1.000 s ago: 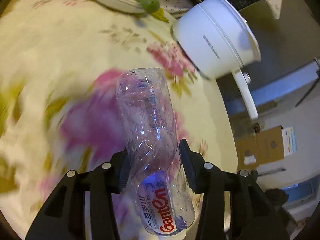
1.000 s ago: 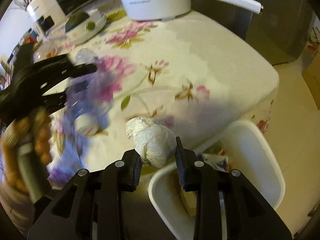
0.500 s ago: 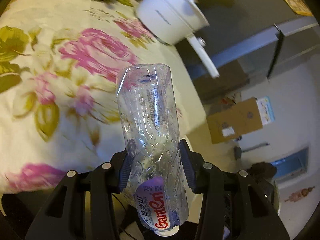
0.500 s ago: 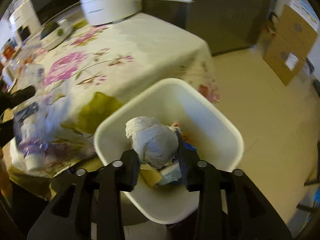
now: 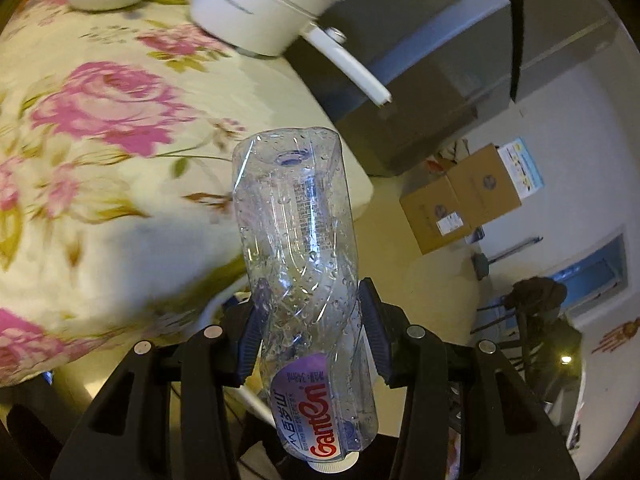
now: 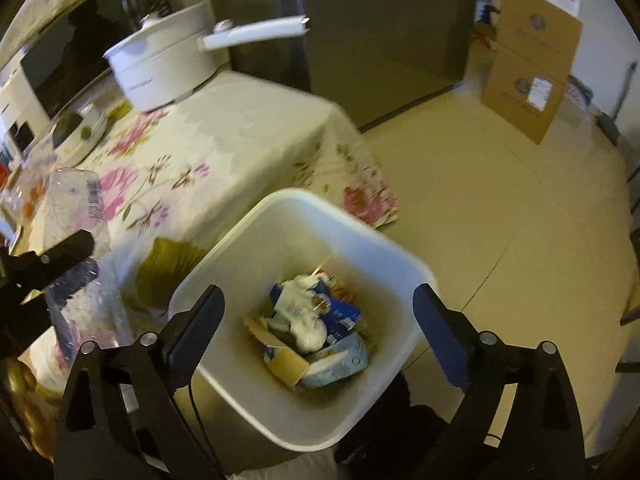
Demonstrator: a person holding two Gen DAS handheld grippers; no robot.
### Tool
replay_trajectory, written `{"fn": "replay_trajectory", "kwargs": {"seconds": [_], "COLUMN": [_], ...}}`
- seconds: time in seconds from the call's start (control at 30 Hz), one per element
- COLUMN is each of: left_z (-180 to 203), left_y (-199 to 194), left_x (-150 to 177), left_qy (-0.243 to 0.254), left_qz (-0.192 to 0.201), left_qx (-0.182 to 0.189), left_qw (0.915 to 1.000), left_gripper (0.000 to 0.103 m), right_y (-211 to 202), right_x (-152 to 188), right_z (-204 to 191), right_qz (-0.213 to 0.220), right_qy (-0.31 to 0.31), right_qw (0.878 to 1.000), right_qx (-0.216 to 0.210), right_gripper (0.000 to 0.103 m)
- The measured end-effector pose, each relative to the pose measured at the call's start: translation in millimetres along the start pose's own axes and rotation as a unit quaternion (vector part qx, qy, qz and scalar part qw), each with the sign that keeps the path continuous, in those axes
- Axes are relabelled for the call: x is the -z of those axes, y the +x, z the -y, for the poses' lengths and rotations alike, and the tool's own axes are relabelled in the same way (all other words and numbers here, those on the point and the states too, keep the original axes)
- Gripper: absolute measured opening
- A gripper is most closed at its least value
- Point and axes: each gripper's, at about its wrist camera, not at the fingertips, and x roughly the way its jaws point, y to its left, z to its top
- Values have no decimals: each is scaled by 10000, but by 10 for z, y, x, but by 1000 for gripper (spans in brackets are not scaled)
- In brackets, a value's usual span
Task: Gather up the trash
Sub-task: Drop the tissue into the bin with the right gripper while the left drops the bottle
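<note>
My left gripper (image 5: pixel 308 336) is shut on a crushed clear plastic bottle (image 5: pixel 298 240) with a purple and red label, held cap toward the camera over the table's corner. In the right wrist view the same bottle (image 6: pixel 68 216) and the left gripper's fingers (image 6: pixel 60 252) show at the left edge. My right gripper (image 6: pixel 320 312) hangs over the white trash bin (image 6: pixel 248 224), its jaws opening wide with nothing between them. A white crumpled paper ball (image 6: pixel 308 330) lies in the bin among cartons and wrappers.
A table with a floral cloth (image 6: pixel 240 128) stands beside the bin, bearing a white pot with a long handle (image 6: pixel 160 64) and a white dish (image 6: pixel 80 132). A grey fridge (image 6: pixel 380 32) and cardboard boxes (image 6: pixel 528 68) stand beyond on the tiled floor.
The right gripper carried the paper ball from the table edge over the bin, then opened; the ball now lies in the bin. The left gripper moved with the bottle toward the table's corner.
</note>
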Motion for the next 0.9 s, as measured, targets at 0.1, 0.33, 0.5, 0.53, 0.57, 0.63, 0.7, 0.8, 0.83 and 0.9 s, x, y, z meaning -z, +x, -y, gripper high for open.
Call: {"fn": "replay_trajectory", "kwargs": {"seconds": [0.1,0.33,0.5,0.53,0.57,0.63,0.7,0.8,0.83,0.9], "left_z": [161,275,236,240,250,292,299,291,276,243], "left_y": [217,602,336,220,122,-91,-301,-601,-675,-771], "left_x": [42,220,203,198,202,242,277,317,307,261], "left_qy": [188,403,778,939,1092,1461,1771,2077,2128,2161], "left_qz": [-24,-519,-156,42,225,711,1231,1956,2095,2293], "left_qx": [-29,-95,-557,-766,-963,-1442,-1869,-2279,-2330,-2543], "left_qw": [9998,9978,9953,9926,9891,9761,9584,9309,9255,9144], "left_gripper": [46,64,74,75,78,84,94,96,96,96], "right_y": [-75,-163,-187,-194,-202,-211,-217,-218,-221,-213], "right_x": [-60,-130,-127,-118,-112,-99,-88,-73,-69,-59], "right_z": [169,408,256,203,157,52,-47,-231,-291,-406], "right_qz": [232,484,637,670,702,753,780,818,815,775], "right_qy": [420,888,571,479,396,251,160,-37,-87,-182], "right_qw": [9988,9944,9954,9956,9957,9960,9963,9966,9966,9968], "right_qx": [130,315,425,447,457,421,324,125,80,42], "right_gripper": [94,94,94,94,94,94,96,96,96,96]}}
